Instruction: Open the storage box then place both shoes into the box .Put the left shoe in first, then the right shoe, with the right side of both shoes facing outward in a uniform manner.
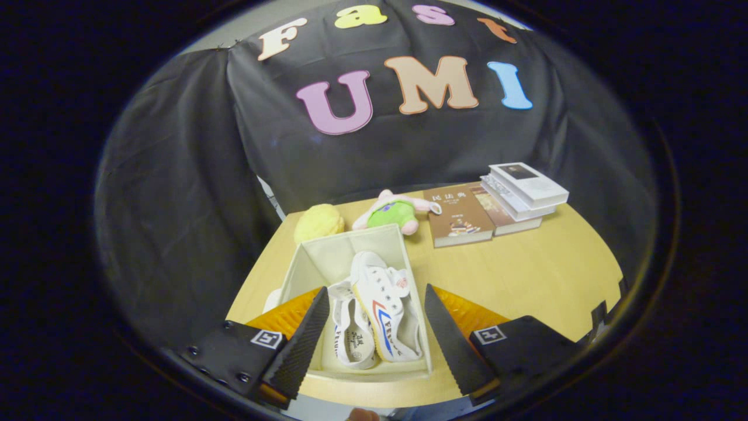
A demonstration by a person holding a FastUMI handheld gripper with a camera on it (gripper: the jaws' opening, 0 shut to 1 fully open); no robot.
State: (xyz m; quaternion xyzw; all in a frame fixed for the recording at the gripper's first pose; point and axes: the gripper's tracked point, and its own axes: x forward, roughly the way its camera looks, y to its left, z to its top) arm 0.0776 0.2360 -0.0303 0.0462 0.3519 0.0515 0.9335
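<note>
Fingers of the gripper [374,336] are spread wide apart, and nothing is held or touched by them; they are poised above the near end of the storage box [304,263], one to either side of it. Between the fingers, the open cream-coloured box is seen on the wooden table [526,275], with both shoes lying inside it. One white shoe [383,304] with red and blue stripes on its side is turned on its edge toward the box's right wall. Pressed against its left side, the other shoe [350,333] is laid with its pale sole turned up. Beyond the box, a yellow plush ball [318,222] and a green-and-pink soft toy [392,211] are placed close to the box's far wall. Further to the right, a brown book [457,216] is laid flat, and a stack of books [523,193] is set just beside it.
</note>
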